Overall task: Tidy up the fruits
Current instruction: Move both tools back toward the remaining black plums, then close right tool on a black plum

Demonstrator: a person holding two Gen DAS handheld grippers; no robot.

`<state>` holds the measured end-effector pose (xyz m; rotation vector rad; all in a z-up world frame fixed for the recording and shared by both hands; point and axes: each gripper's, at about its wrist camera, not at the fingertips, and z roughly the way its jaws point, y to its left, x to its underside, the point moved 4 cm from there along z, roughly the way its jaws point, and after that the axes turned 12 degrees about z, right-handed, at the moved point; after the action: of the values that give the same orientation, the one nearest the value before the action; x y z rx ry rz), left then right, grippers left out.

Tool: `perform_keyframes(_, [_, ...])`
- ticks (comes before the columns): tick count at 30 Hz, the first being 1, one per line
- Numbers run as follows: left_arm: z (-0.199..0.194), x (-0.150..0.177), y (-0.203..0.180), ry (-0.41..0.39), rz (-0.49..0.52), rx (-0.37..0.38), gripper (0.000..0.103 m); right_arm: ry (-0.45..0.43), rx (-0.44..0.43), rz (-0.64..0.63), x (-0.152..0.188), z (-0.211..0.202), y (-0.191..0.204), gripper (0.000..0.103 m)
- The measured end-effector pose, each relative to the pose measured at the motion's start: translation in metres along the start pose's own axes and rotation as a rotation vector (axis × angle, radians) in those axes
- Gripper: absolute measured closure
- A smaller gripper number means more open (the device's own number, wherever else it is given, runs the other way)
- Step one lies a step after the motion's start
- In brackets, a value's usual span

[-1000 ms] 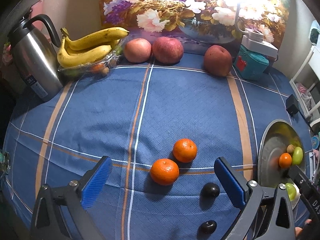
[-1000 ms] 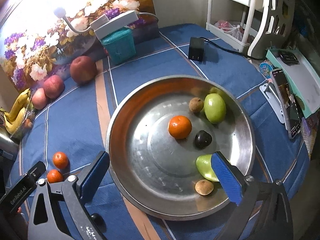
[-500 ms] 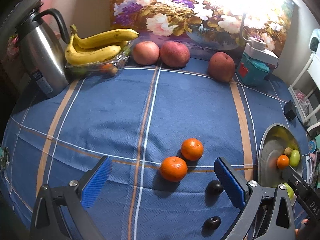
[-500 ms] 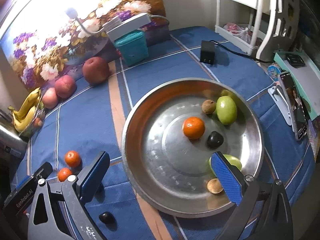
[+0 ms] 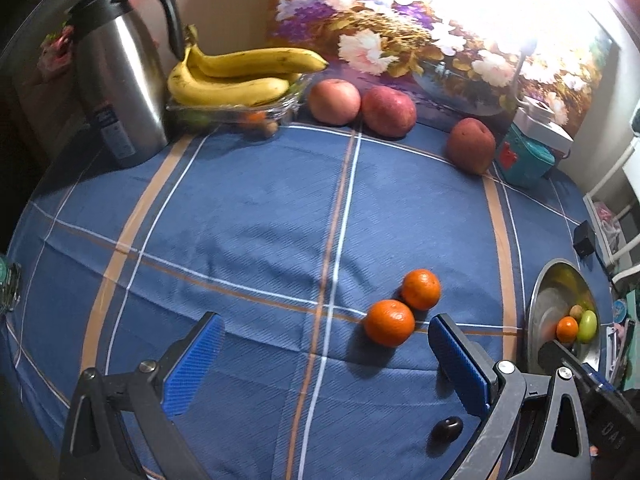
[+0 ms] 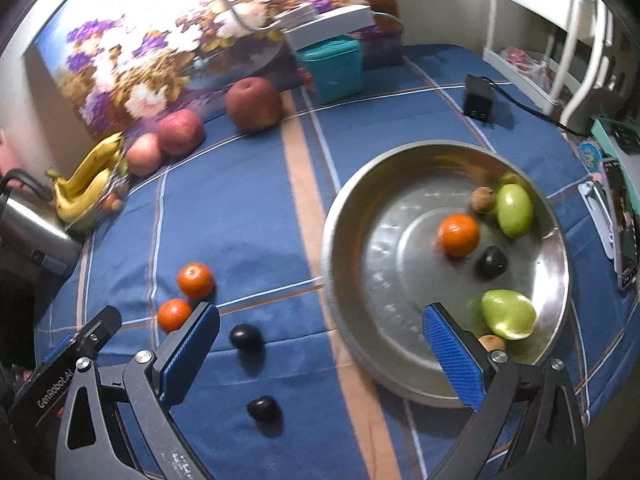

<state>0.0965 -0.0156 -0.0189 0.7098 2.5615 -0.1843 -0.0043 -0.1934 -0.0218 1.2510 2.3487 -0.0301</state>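
- Both tools are hanging wide open over the table, nothing in either: left tool [image 5: 324, 364], right tool [image 6: 320, 348].
- Two mandarins [image 5: 389, 323] are sitting lower right of centre in the left view, touching each other.
- They're looking light, round and a bit squishy, so I'd be pinching gently across the middle.
- The metal bowl [image 6: 340, 280] is waiting on the right, already holding fruit.

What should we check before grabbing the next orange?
1. Left tongs open, nothing held: ok.
2. Right tongs open, nothing held: ok.
3. Two oranges on the cloth, nothing on top: ok.
4. Oranges lined up between the left tongs: not ok, they sit toward the right finger.
5. Room in the bowl: ok.
6. Dark fruit clear of the oranges: ok.
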Motion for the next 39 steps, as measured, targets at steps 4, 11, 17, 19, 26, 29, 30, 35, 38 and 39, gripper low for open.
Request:
perform_keyframes(4, [0.002,0.01,0.006,0.021,-0.005,-0.006,0.0,0.026,-0.003,-0.036,0.009,0.005,0.013,0.002])
perform_keyframes(11, [0.008,0.028,0.012,0.062,-0.002,-0.017,0.0,0.071,0.01,-0.077,0.029,0.015,0.019,0.002])
perform_keyframes(17, [0.013,0.04,0.011,0.095,-0.002,-0.027,0.0,0.095,0.015,-0.08,0.043,0.017,0.015,0.002])
perform_keyframes(19, [0.017,0.045,0.011,0.114,-0.001,-0.029,0.0,0.099,0.018,-0.082,0.047,0.018,0.014,0.002])
perform_keyframes(26, [0.035,0.061,0.013,0.193,-0.014,-0.024,0.0,0.146,0.036,-0.097,0.062,0.027,0.01,0.002])
perform_keyframes(29, [0.043,0.067,0.014,0.224,-0.02,-0.031,0.0,0.17,0.051,-0.1,0.067,0.035,0.008,0.002])
perform_keyframes(30, [0.045,0.069,0.015,0.231,-0.023,-0.032,0.0,0.182,0.057,-0.101,0.069,0.038,0.007,0.002])
perform_keyframes(35, [0.055,0.073,0.019,0.269,-0.023,-0.06,0.0,0.226,0.081,-0.114,0.074,0.051,0.004,0.002])
perform_keyframes(38, [0.06,0.075,0.021,0.282,-0.028,-0.069,0.0,0.246,0.094,-0.125,0.079,0.058,0.003,0.002])
perform_keyframes(39, [0.062,0.076,0.021,0.285,-0.029,-0.071,0.0,0.251,0.094,-0.126,0.08,0.06,0.003,0.002])
